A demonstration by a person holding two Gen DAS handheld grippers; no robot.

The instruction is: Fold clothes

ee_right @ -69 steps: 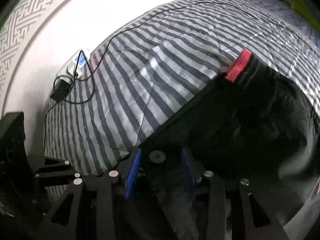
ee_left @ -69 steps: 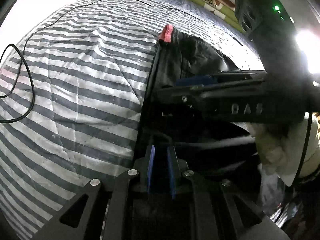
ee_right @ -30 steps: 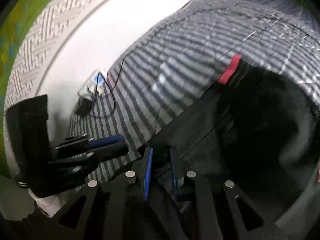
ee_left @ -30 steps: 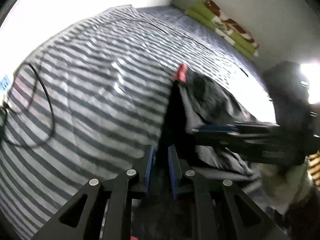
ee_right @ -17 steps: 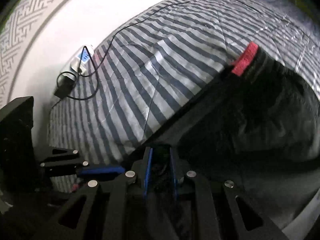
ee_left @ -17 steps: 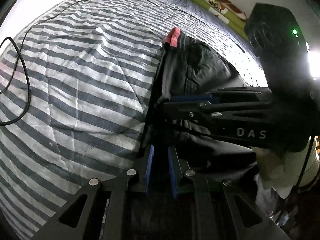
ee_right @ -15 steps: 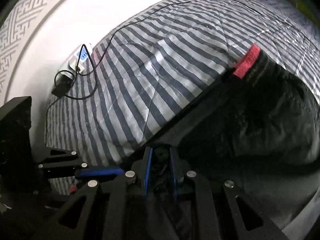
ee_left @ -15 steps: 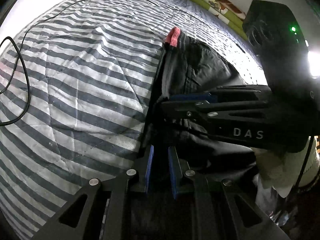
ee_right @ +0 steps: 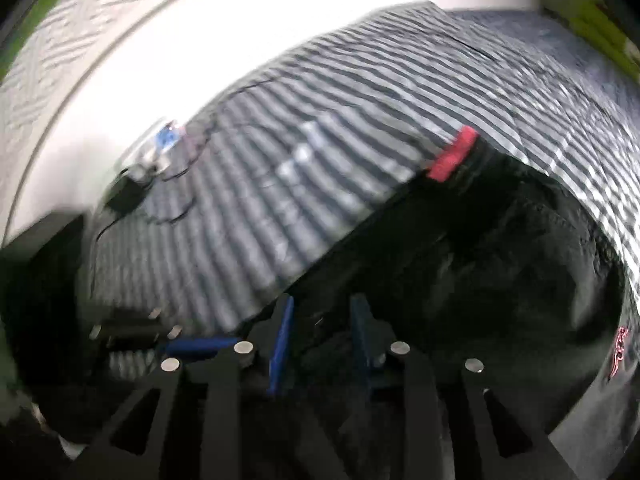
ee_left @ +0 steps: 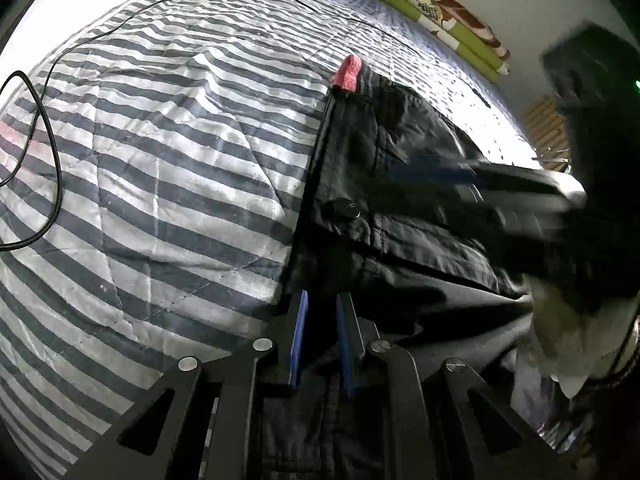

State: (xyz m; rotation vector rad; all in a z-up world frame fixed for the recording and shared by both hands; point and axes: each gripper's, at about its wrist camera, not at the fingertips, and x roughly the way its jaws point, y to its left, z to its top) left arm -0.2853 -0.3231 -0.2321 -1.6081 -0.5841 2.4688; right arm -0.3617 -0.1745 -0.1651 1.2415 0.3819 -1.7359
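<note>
My left gripper [ee_left: 320, 336] clamps the black trousers [ee_left: 400, 216] on the bed [ee_left: 160, 152]. My right gripper [ee_right: 320, 340] has just been opening; cloth lies between its parted jaws.

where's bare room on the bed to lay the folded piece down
Free: the striped quilt between the black garment and the black cable, and the far stretch before the green blanket stack. Crowded: the near right, where the left tool, the right tool and the garment meet.

Likely bedroom: striped quilt [ee_left: 168, 152] on bed.
</note>
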